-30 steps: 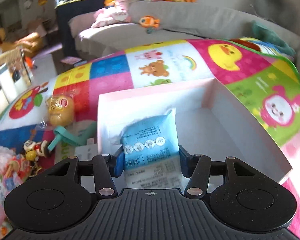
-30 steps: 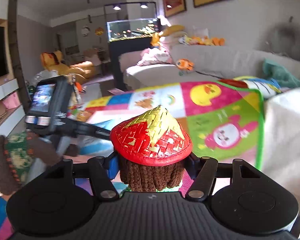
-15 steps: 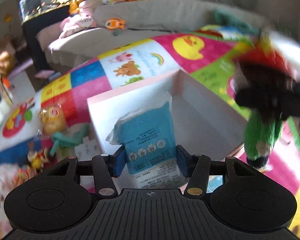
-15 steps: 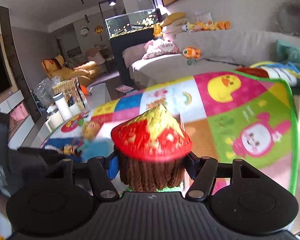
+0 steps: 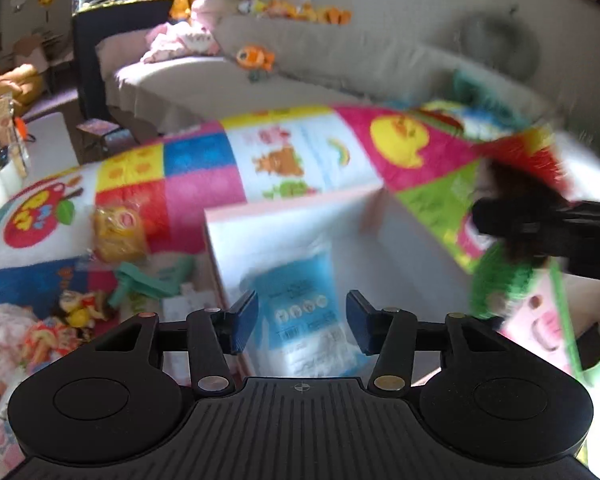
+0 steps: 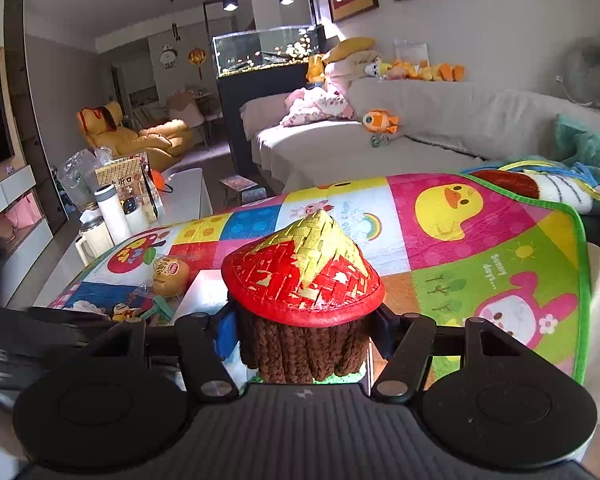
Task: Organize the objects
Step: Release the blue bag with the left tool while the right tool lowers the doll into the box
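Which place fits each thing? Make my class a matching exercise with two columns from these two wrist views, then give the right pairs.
Things:
1. blue packet
2. doll with straw hat
3. orange fish toy
4. teal clip

Places:
A. on the grey sofa
B. on the mat, left of the white box
C. inside the white box
D. clamped in the right gripper

Pairs: 1-C, 2-D, 3-A, 4-B. The left gripper is open, its fingers either side of the packet.
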Available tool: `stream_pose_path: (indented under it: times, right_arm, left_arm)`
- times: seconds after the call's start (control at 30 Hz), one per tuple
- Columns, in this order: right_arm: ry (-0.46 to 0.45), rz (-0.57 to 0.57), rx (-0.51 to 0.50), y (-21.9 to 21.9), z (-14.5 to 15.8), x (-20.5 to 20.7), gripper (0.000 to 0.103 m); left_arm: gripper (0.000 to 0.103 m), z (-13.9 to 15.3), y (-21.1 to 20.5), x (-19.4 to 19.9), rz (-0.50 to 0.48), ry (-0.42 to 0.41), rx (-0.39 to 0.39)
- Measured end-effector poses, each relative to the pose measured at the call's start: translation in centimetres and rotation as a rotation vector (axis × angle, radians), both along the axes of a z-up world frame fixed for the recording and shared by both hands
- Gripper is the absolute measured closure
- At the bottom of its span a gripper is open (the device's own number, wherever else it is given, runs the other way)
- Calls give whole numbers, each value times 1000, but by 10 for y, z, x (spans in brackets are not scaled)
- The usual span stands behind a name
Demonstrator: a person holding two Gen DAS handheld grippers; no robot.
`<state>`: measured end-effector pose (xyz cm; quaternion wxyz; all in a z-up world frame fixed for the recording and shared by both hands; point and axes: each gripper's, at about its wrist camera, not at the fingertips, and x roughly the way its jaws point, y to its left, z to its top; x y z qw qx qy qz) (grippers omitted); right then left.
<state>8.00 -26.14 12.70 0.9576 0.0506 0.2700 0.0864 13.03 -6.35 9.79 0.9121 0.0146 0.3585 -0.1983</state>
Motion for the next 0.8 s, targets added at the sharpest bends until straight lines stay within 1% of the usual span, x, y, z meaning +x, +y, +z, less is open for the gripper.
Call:
stream_pose_path:
  times: [0.07,0.13,0.23,0.33,0.4,0.47,0.5,0.53,0.57,0.6,0.63,0.73,0.8]
  right_arm:
    - [2,2,-7,2,3,8,39]
    - [5,18,-15,5,4,13,39]
    - [35,34,-33,8,4,20,39]
    - [104,51,-26,12,-7,38,39]
    - [188,65,2,18,-24,61,39]
    - [285,81,32,27,-47,85,39]
    - [328,85,34,33,-60,95,39]
    - [350,67,27,37,-70,101,38]
    - [355,48,19,40,-77,103,35]
    - [333,37,2,43,-79,100,33]
    - [318,38,6,44,-79,97,28]
    - [305,29,93,36,-74,86,28]
    - [305,32,158,32,-69,80,27]
  left_arm:
    - [50,6,7,-2,-43,29,-1]
    - [51,12,14,-9,-23,-5,-26]
    - [52,17,35,-26,-3,-37,-121]
    - [52,5,51,-52,21,-55,-173]
    - [52,-11,59,-69,38,-56,-167]
    - [52,-25,70,-83,68,-34,-160]
    - [52,-31,77,-90,83,-23,-155]
    - [52,-35,86,-97,99,-21,-145]
    - [52,-37,96,-105,114,-30,-131]
    - [52,-37,106,-114,133,-46,-113]
    - [52,-36,117,-121,156,-68,-94]
    - [52,-33,149,-137,237,-124,-46]
    - [52,-34,165,-139,271,-133,-33]
